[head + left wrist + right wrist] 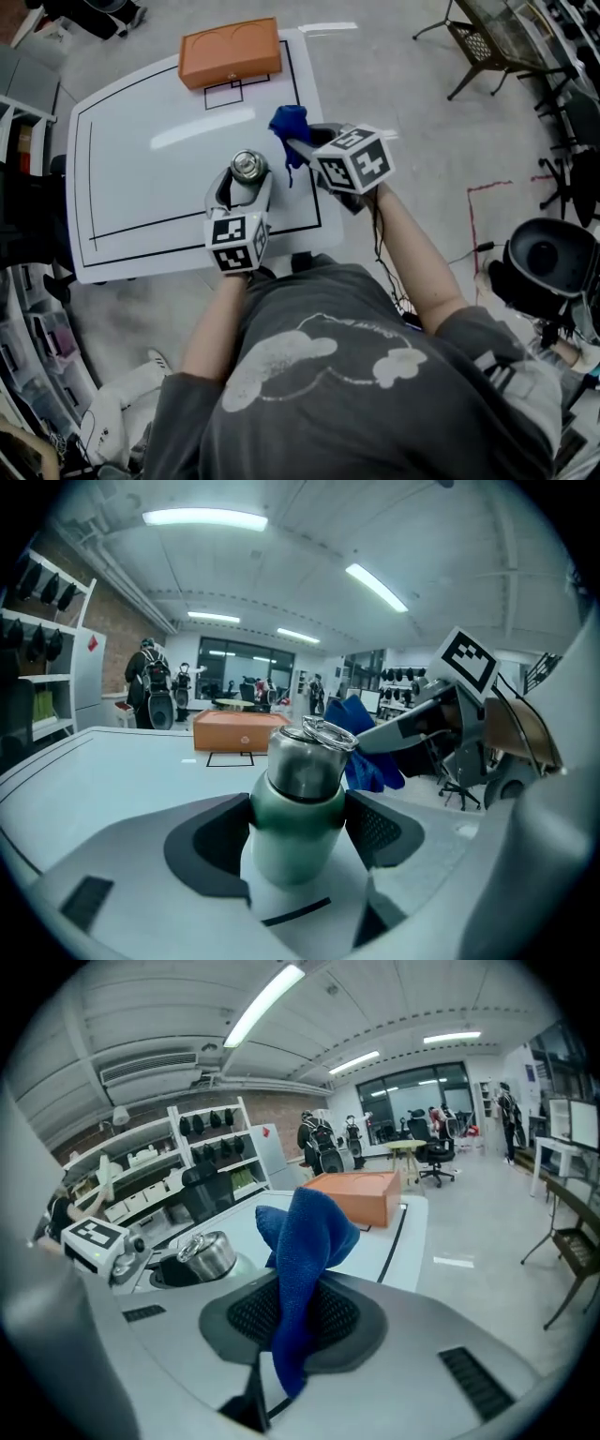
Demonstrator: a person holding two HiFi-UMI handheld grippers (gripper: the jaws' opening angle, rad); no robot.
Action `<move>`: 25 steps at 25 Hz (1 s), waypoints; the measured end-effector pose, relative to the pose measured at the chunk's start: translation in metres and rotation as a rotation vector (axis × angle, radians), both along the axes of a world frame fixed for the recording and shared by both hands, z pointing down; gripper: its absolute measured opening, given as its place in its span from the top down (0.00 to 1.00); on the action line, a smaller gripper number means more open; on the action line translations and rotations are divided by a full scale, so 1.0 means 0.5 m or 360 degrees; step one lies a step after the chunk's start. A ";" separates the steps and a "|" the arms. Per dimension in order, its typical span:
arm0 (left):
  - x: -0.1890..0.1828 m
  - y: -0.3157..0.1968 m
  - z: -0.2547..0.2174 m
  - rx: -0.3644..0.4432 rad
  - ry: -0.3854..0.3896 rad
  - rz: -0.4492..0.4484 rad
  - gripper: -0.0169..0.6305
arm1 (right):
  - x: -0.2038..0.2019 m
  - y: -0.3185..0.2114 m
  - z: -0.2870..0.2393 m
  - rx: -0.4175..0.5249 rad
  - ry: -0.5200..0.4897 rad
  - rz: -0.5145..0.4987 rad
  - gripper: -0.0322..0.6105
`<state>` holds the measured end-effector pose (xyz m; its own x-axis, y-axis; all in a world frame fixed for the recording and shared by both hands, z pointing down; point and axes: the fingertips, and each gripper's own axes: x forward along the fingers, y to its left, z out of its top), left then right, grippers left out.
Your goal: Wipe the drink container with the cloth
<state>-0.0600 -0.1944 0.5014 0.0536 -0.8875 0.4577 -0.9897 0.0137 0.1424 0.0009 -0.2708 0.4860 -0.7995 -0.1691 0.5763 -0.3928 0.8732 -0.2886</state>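
Note:
The drink container (247, 171) is a pale green bottle (295, 822) with a steel cap and ring handle (208, 1254). My left gripper (246, 183) is shut on the bottle's body and holds it upright above the white table (141, 178). My right gripper (298, 145) is shut on a blue cloth (288, 125), which sticks up between its jaws (302, 1251). The cloth (364, 747) hangs just right of the bottle's cap, close to it but apart. Both grippers are over the table's near right part.
An orange case (231, 52) lies at the table's far edge, beside a small black-outlined rectangle (230, 94). A black line frames the tabletop. Chairs (487, 47) and a black round bin (547, 258) stand on the floor to the right. Shelving (178, 1162) lines the left.

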 end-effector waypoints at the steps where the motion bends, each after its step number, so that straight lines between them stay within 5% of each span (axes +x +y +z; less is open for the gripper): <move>1: 0.001 0.000 0.000 0.0007 -0.0002 0.0043 0.48 | -0.002 0.001 -0.012 0.0039 -0.0005 -0.0045 0.86; 5: 0.002 -0.002 -0.004 0.0043 -0.0001 0.0279 0.48 | -0.025 0.014 -0.046 0.0093 -0.0052 -0.0214 0.86; 15: -0.001 0.004 -0.001 0.0019 -0.0007 0.1052 0.49 | -0.100 0.052 -0.047 -0.0189 -0.0185 -0.0409 0.86; 21: -0.007 0.005 0.000 0.0005 -0.0006 0.1539 0.49 | -0.129 0.077 -0.014 -0.0211 -0.0090 -0.0570 0.86; 25: -0.009 0.008 -0.001 -0.0023 -0.0014 0.1713 0.49 | -0.138 0.080 0.004 -0.0243 -0.0027 -0.0624 0.86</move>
<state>-0.0644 -0.1903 0.5011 0.7999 -0.3706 0.4721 -0.4840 -0.8634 0.1423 -0.0680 -0.2308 0.4878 -0.7960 0.2361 0.5574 -0.0333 0.9024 -0.4297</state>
